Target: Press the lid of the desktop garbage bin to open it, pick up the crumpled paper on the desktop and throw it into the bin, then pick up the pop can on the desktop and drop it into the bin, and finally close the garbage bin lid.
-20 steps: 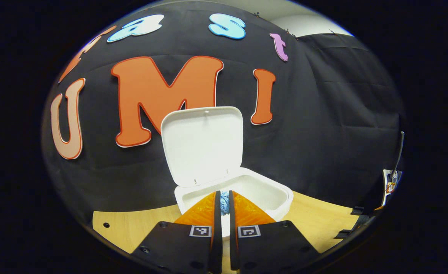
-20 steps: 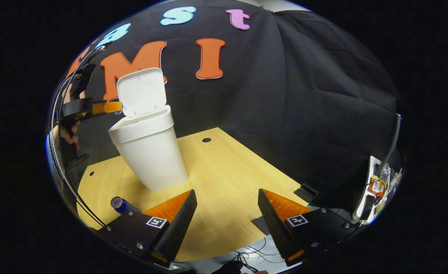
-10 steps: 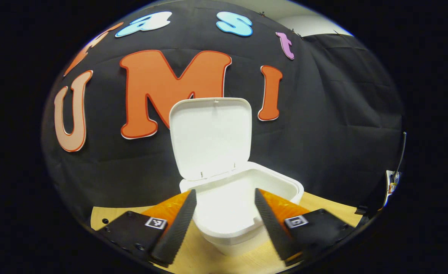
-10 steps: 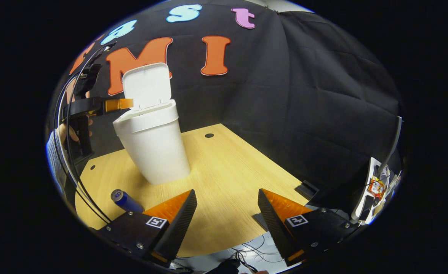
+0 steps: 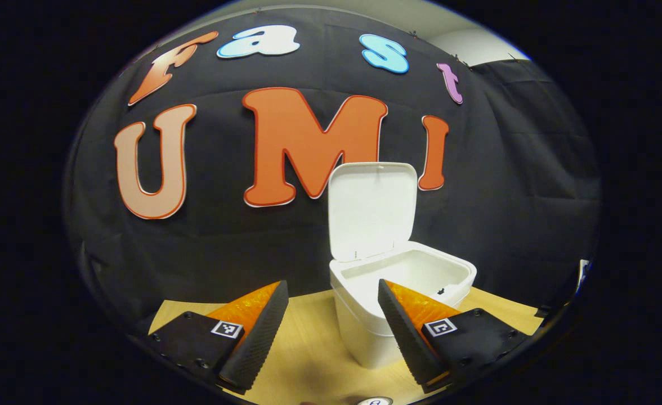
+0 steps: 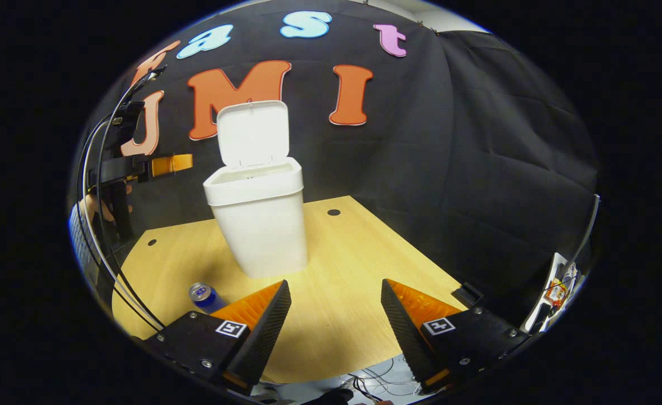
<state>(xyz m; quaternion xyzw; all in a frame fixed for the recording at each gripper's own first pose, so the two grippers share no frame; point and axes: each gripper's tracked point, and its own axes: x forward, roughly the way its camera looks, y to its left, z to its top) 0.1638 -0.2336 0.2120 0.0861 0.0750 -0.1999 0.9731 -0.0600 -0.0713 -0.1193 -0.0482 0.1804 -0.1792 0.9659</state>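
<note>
Left claw (image 5: 331,332) has drawn back from open-lidded bin (image 5: 398,304); both claws gape empty.

The left gripper (image 5: 331,329) stood with its fingers spread wide at the bottom of its view. The right gripper (image 6: 334,332) was likewise spread. A hand (image 6: 101,205) showed at far left.

One white garbage bin (image 6: 258,225) stands on one wooden desktop (image 6: 342,281), with its one lid (image 6: 251,134) raised upright at the far side. One pop can (image 6: 204,295) stands near the front left of the desktop, and two small round holes (image 6: 334,212) show in the board, one at the far right and one at the left. There are two grippers: the left gripper (image 5: 331,332) and the right gripper (image 6: 336,332), each with two fingers spread apart and nothing between them.
</note>
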